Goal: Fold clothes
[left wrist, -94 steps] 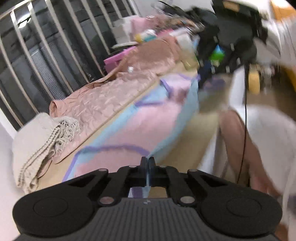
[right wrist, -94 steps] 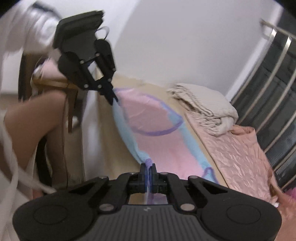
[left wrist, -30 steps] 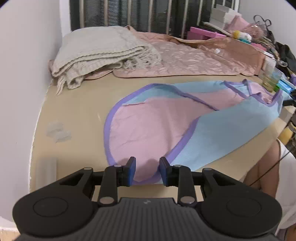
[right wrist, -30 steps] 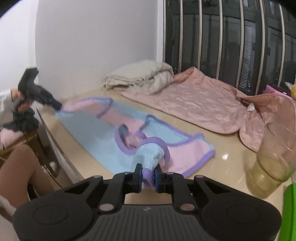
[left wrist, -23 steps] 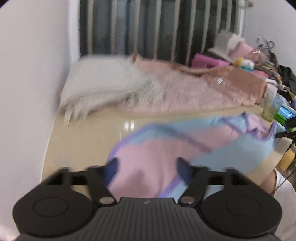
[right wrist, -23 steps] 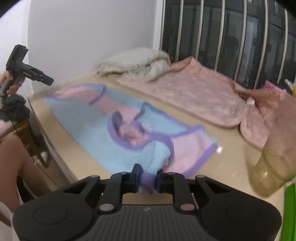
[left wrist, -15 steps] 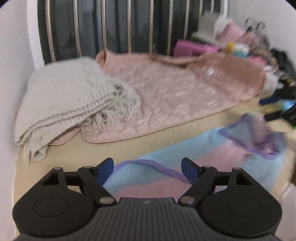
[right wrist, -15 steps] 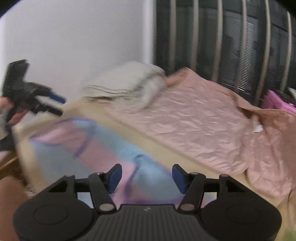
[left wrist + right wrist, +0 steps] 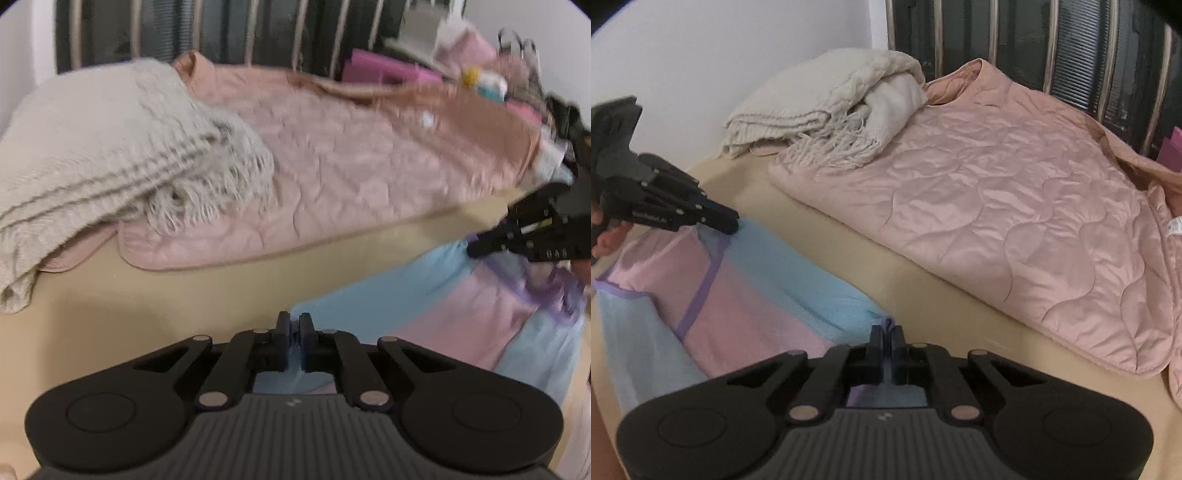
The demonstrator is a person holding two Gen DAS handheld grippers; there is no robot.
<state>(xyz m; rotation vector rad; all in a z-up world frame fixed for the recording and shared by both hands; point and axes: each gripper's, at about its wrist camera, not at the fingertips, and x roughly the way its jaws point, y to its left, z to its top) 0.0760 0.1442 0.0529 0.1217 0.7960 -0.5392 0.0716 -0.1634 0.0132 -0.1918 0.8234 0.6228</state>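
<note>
Both grippers, left gripper [image 9: 294,330] and right gripper [image 9: 887,340], have jaws pinching the pink-and-blue garment [image 9: 746,291] on the desk [image 9: 831,243], mid-fold: next, carry that edge across evenly.

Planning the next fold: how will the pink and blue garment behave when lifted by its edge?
Probably floppy: the pink and blue garment creases between the left gripper and right gripper. Likely light, being thin. It may slide on the smooth table.

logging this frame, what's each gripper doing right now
Left gripper: shut on the blue and pink garment.
Right gripper: shut on the same garment's purple-trimmed edge.
</note>
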